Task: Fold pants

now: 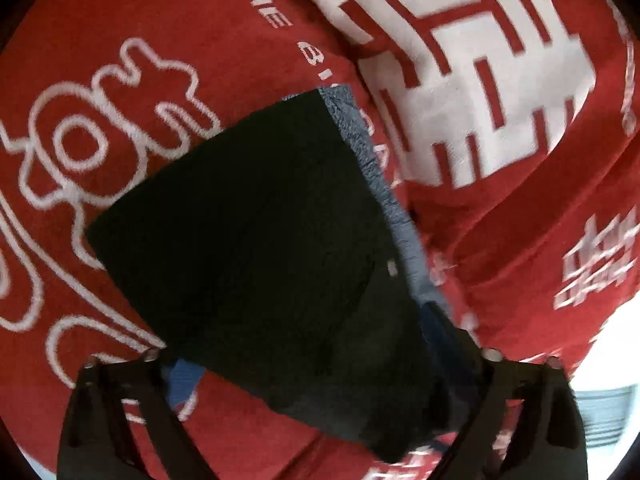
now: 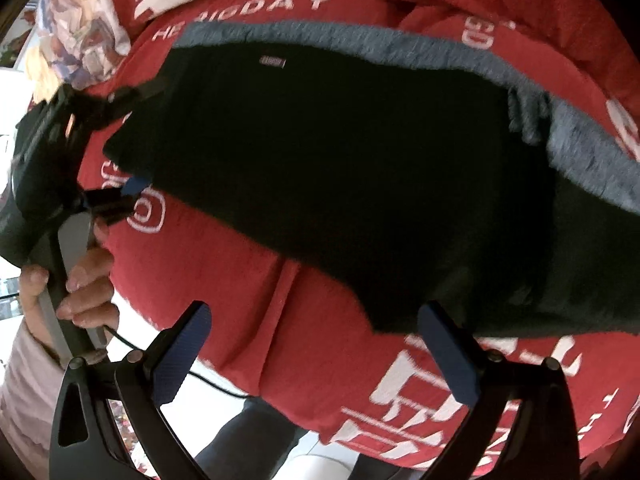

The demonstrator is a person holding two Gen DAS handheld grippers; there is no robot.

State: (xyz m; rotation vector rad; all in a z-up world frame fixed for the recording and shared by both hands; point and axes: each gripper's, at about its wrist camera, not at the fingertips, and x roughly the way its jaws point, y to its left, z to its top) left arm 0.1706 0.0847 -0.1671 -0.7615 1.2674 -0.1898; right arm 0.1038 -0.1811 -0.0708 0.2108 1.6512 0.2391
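Across a red fleece blanket [image 1: 120, 60] printed with white characters and lettering lies a pair of dark, near-black pants [image 1: 256, 248] with a grey-blue ribbed waistband [image 1: 372, 168], folded into a compact wedge. Seen from the left wrist, the pants rest on the blanket's middle, the waistband running along the edge that faces the large white block character. The left gripper [image 1: 320, 364] reaches over the near corner of the folded pants; its blue-padded fingers [image 1: 182, 384] stand on either side of that corner with cloth lying between them, the jaws partly spread, and whether the pads actually press the fabric cannot be told. No earlier picture bears on any motion.

From the right wrist view, the same dark pants [image 2: 340, 168] stretch over the blanket [image 2: 224, 280], waistband [image 2: 400, 46] on the far side and a small woven label [image 2: 272, 61] just below it. The right gripper [image 2: 316, 364] hovers above the near edge of the blanket, jaws spread wide, one blue pad [image 2: 452, 356] just beside the pants' lower hem, with nothing pinched. At the blanket's left edge a person's hand [image 2: 80, 284] grips the grey handle of the left gripper [image 2: 120, 152], whose fingers reach the pants' end. A pale sleeve [image 2: 24, 380] shows below that hand.
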